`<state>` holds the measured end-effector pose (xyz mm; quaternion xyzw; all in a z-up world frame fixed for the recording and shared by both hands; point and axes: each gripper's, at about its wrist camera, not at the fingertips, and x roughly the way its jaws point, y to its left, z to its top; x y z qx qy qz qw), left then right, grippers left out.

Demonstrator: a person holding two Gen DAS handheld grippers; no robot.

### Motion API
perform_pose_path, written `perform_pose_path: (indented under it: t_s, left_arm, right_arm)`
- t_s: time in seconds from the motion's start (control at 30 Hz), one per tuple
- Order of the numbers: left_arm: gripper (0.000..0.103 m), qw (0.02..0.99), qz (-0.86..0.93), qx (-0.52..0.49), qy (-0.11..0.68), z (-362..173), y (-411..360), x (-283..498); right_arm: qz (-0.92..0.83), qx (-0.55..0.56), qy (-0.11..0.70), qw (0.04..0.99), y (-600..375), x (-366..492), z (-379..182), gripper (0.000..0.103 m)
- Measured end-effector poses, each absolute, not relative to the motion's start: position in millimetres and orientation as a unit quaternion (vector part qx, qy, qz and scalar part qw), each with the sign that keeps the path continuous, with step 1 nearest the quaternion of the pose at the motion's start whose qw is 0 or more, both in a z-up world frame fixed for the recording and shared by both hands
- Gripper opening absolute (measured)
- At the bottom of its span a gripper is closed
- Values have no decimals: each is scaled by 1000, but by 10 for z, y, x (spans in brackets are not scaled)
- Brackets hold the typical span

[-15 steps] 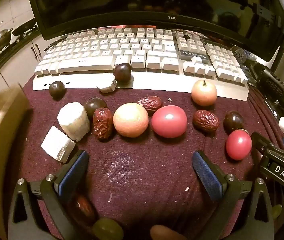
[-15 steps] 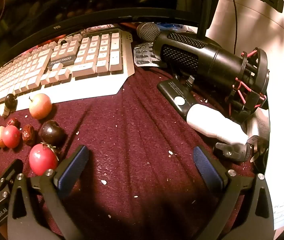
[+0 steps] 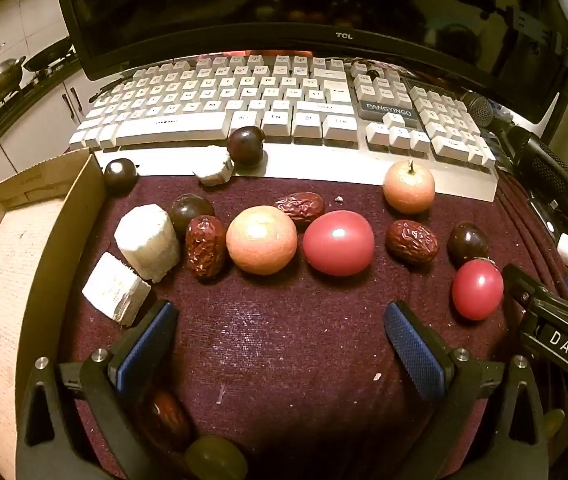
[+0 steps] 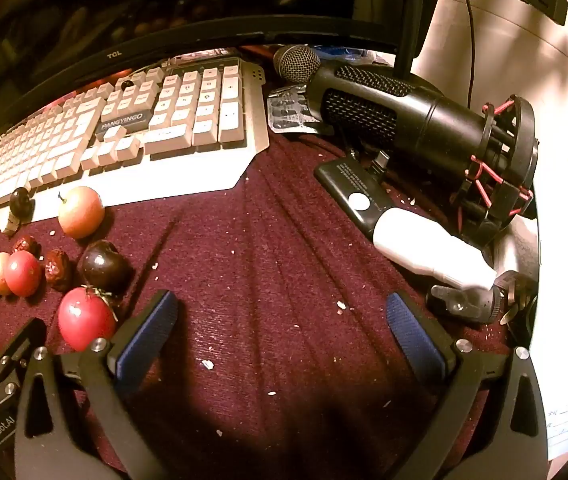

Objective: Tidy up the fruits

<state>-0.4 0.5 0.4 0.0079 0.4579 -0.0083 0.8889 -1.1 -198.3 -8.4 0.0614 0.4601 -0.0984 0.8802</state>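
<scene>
Fruits lie in a row on the dark red cloth (image 3: pixel 284 340) before the keyboard (image 3: pixel 276 112): an orange (image 3: pixel 261 239), a big red tomato (image 3: pixel 339 242), a small red tomato (image 3: pixel 477 289), an apple (image 3: pixel 409 187), red dates (image 3: pixel 205 245), dark plums (image 3: pixel 245 145) and white cane chunks (image 3: pixel 148 236). My left gripper (image 3: pixel 280 340) hangs open over bare cloth just in front of the row, nothing between its blue pads. My right gripper (image 4: pixel 282 336) is open too, over bare cloth right of the small tomato (image 4: pixel 83 317) and a plum (image 4: pixel 105 266).
A cardboard box (image 3: pixel 24 272) stands at the left edge of the cloth. A date (image 3: pixel 168 416) and a green grape (image 3: pixel 214 458) lie near the left gripper's base. A black microphone (image 4: pixel 424 128), a white bottle (image 4: pixel 428 250) and a monitor (image 3: pixel 284 8) crowd the right and back.
The cardboard box at the left has come into sharp view, set down beside the cane chunks. Both grippers and the fruits stay as they were.
</scene>
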Motion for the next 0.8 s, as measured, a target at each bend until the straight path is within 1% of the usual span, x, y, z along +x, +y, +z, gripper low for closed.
perform_pose_path:
  t_s: [0.67, 0.8]
  left_arm:
    - [103, 889, -6, 8, 458, -1, -5, -2]
    - [102, 884, -24, 24, 466, 32, 28, -22]
  right_arm:
    - [-98, 62, 461, 880, -1984, -12, -85, 103]
    - [-85, 57, 463, 880, -1988, -27, -78, 103]
